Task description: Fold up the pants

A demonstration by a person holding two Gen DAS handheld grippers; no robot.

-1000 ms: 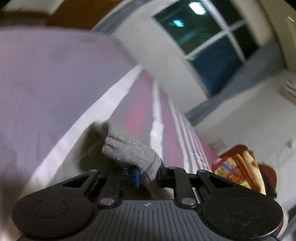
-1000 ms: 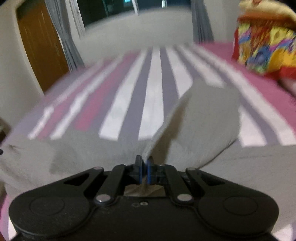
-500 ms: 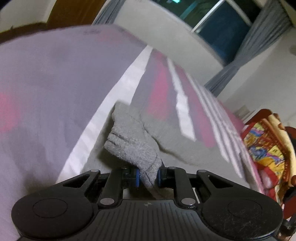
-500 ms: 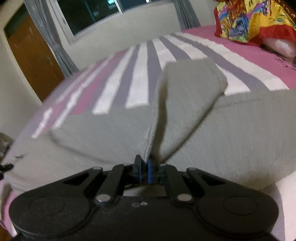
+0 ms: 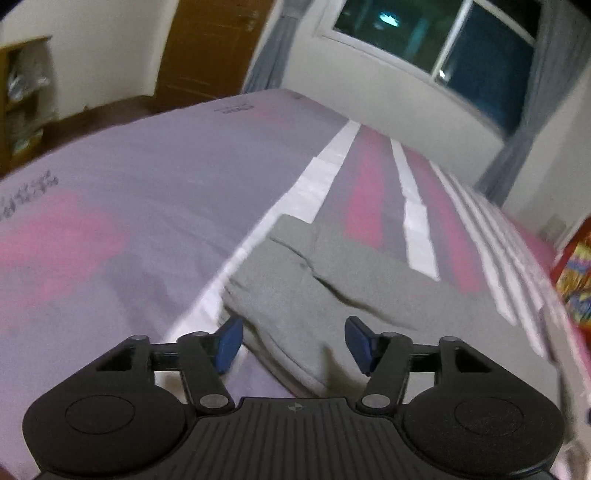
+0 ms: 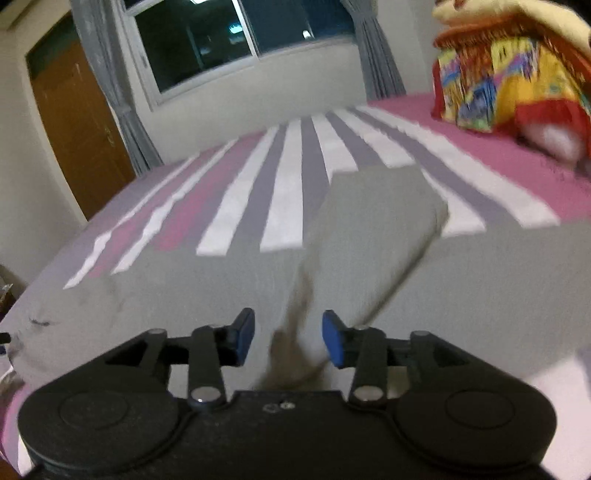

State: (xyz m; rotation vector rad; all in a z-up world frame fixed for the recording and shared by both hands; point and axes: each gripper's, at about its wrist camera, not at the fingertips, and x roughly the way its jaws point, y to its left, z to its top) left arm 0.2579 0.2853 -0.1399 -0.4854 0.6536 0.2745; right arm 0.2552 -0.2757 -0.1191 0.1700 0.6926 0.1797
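Left tongs (image 5: 291, 341) are seen spread wide, blue pads (image 5: 228, 343) apart, nothing pinched; the near edge of the grey knitted fabric pants (image 5: 314, 291) lies between and just below them. Right tongs (image 6: 288, 338) are likewise spread, with a raised fold of the same grey pants (image 6: 354, 251) running up between the pads, not gripped. Pants are laid flat on the bed with the pink, white and grey-purple striped cover (image 5: 129, 192), one folded part stacked over the rest in the left wrist view. Further off, a multicoloured red and yellow blanket bundle (image 6: 506, 81) is seen on the bed at the right. Beyond the bed, a brown wooden door (image 6: 77, 136), grey curtains (image 6: 110, 88) and a dark window (image 6: 229, 33) are visible. Both views are motion-blurred.
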